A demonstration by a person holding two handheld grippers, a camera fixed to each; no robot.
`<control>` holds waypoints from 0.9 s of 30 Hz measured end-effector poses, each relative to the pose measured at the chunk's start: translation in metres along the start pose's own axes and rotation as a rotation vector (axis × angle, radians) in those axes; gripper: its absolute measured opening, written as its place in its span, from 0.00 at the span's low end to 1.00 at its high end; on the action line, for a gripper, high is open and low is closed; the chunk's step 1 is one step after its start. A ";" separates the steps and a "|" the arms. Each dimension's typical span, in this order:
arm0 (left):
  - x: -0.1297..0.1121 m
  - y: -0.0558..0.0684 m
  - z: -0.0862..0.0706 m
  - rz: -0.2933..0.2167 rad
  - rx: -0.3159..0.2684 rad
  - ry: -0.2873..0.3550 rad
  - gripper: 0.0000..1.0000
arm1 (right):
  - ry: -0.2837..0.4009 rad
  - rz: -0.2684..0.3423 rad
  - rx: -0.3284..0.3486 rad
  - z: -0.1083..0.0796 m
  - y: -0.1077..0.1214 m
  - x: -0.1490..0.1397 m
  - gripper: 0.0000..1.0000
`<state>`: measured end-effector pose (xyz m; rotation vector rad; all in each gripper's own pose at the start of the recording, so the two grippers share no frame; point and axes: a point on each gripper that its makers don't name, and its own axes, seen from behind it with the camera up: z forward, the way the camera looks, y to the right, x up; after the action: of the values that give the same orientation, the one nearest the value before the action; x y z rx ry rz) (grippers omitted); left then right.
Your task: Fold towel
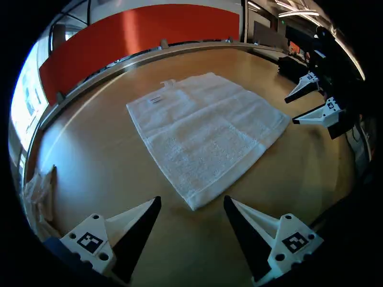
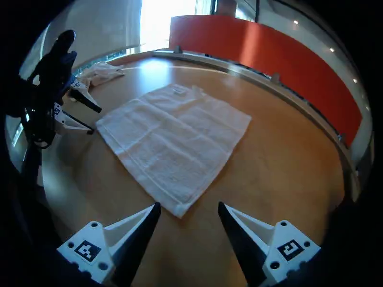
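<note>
Pre-grasp: towel [image 1: 206, 129] lies flat, unfolded. My left gripper [image 1: 191, 198] and right gripper [image 2: 188, 204] are both spread wide, empty, each facing a corner. Next I'd pinch both corners.

**Left gripper view.** The camera sits low over the wooden table [image 1: 95, 158], behind the left gripper [image 1: 192, 198]. It faces across the table toward a red wall panel [image 1: 143, 33]. One corner of the towel [image 1: 206, 129] lies just ahead of the fingertips. The right gripper [image 1: 289, 111] appears farther off, at the right edge.

**Right gripper view.** The camera sits equally low, behind the right gripper [image 2: 189, 204], and is close to the neighbouring towel corner. It faces a bright window [image 2: 163, 24], and the red panel runs along the right. The left gripper [image 2: 96, 121] appears at the left edge.

**Shared coverage.** Both views take in the whole towel, the surrounding table and the panel. Each view also catches the other gripper.
</note>
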<state>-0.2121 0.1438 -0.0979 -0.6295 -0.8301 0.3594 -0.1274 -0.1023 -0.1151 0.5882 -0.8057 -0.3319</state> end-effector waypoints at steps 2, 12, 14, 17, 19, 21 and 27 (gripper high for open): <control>0.000 0.002 0.002 0.002 -0.004 -0.007 0.96 | -0.003 0.002 0.001 0.001 0.001 -0.002 0.86; 0.000 0.008 0.007 -0.020 -0.023 -0.026 0.82 | -0.024 0.007 0.043 0.006 -0.005 -0.010 0.71; 0.000 0.008 0.007 -0.021 -0.021 -0.027 0.80 | -0.031 0.009 0.050 0.006 -0.007 -0.012 0.69; 0.000 0.010 0.007 -0.019 -0.021 -0.028 0.76 | -0.035 0.012 0.057 0.007 -0.008 -0.014 0.66; 0.000 0.011 0.007 -0.018 -0.021 -0.029 0.73 | -0.036 0.015 0.060 0.007 -0.009 -0.014 0.63; 0.000 0.012 0.007 -0.018 -0.021 -0.030 0.71 | -0.038 0.020 0.063 0.006 -0.009 -0.014 0.61; -0.001 0.013 0.007 -0.017 -0.021 -0.033 0.68 | -0.036 0.022 0.062 0.007 -0.008 -0.011 0.58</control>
<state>-0.2186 0.1559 -0.1035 -0.6373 -0.8708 0.3470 -0.1407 -0.1057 -0.1224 0.6322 -0.8588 -0.2989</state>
